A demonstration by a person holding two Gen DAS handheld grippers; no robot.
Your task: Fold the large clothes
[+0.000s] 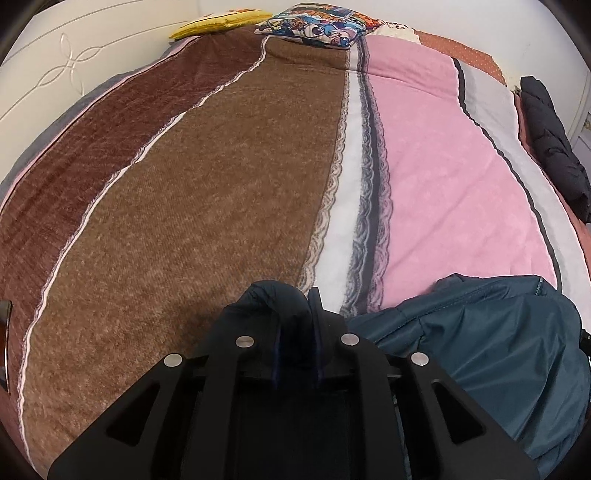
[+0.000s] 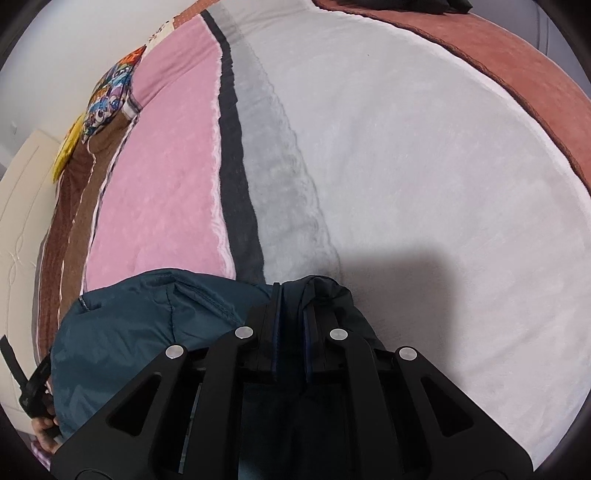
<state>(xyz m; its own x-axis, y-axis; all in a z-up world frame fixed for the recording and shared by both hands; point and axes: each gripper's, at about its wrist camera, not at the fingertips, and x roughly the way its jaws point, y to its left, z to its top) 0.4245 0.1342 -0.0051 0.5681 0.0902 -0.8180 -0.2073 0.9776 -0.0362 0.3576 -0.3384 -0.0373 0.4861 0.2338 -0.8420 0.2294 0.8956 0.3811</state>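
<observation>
A dark teal padded jacket (image 1: 480,332) lies bunched on the near part of a striped blanket (image 1: 207,206) that covers a bed. My left gripper (image 1: 295,314) is shut on a fold of the jacket, which bulges up between its fingers. In the right wrist view the jacket (image 2: 147,317) spreads to the left, over the pink stripe. My right gripper (image 2: 291,306) is shut on another edge of it, and dark cloth drapes over its right finger. Both grippers point steeply down, low over the blanket (image 2: 406,184).
A yellow cushion (image 1: 218,22) and a cartoon-print pillow (image 1: 317,22) lie at the far end by the cream headboard (image 1: 48,74). A black garment (image 1: 550,147) lies on the bed's right edge. A hand with the other gripper's handle (image 2: 33,398) shows at lower left.
</observation>
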